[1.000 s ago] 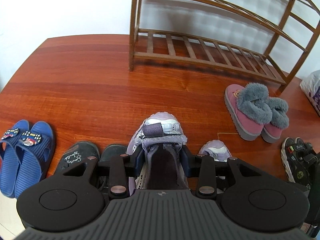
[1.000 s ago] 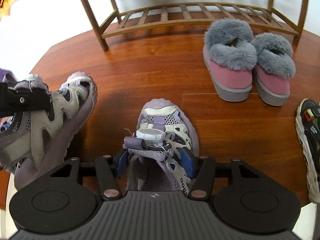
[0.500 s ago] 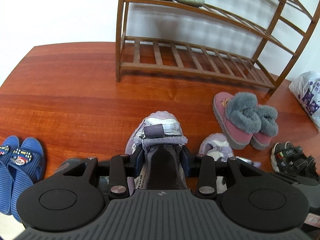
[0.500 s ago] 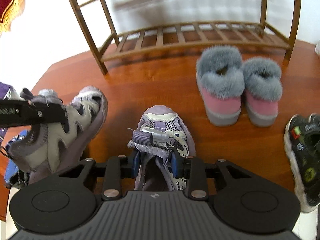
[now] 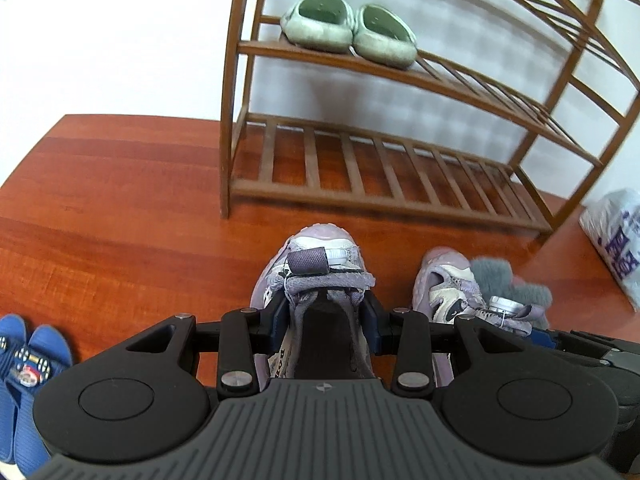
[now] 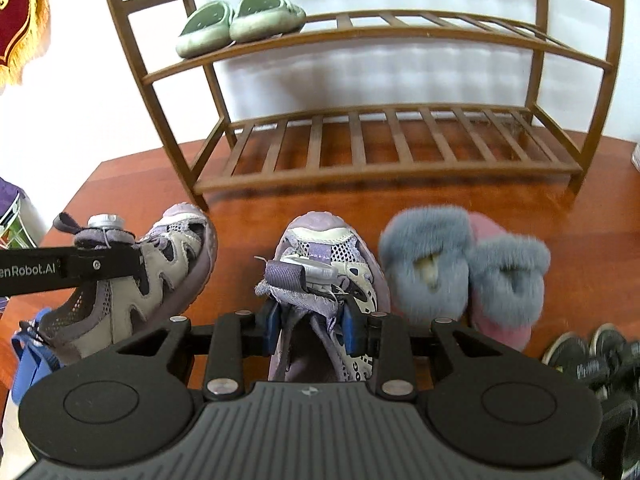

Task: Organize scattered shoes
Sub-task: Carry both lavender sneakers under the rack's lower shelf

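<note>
Both tongs (image 5: 325, 322) (image 6: 309, 326), each pinching a lilac sneaker (image 5: 316, 254) (image 6: 332, 256), have neared the rack's (image 6: 384, 148) empty bottom shelf.

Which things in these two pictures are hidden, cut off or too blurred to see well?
- Left wrist view: blue slippers cut by the left edge and the gripper body.
- Left wrist view: printed bag cut by the right edge, print blurred.
- Right wrist view: dark sandals blurred, partly behind the gripper body.
- Right wrist view: red banner cut by the left edge.
</note>
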A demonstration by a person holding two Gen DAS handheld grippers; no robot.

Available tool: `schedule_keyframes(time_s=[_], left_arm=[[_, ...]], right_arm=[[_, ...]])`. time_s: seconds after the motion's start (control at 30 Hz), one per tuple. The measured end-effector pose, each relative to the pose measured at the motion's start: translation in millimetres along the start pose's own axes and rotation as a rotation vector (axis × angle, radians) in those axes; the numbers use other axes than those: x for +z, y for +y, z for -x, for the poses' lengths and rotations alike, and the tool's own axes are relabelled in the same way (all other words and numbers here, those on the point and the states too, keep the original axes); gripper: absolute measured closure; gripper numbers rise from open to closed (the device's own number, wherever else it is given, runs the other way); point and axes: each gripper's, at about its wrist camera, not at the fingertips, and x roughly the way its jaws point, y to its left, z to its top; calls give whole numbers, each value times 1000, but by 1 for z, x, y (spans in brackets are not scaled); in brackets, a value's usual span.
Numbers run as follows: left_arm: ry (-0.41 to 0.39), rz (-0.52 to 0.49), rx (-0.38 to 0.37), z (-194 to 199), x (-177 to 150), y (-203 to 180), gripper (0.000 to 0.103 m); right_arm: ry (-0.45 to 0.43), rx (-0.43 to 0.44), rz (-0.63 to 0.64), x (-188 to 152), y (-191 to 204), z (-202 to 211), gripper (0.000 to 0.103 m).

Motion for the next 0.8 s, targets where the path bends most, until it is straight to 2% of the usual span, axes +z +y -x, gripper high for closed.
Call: schedule_keyframes(time_s=[0.43, 0.8], left_arm=[[-34, 13, 63, -71, 64, 1, 62], [-13, -21, 101, -138, 105, 6, 62]], right_arm=[[4, 61, 14, 89, -8, -86, 68], [26, 77, -15, 131, 6, -163, 68]])
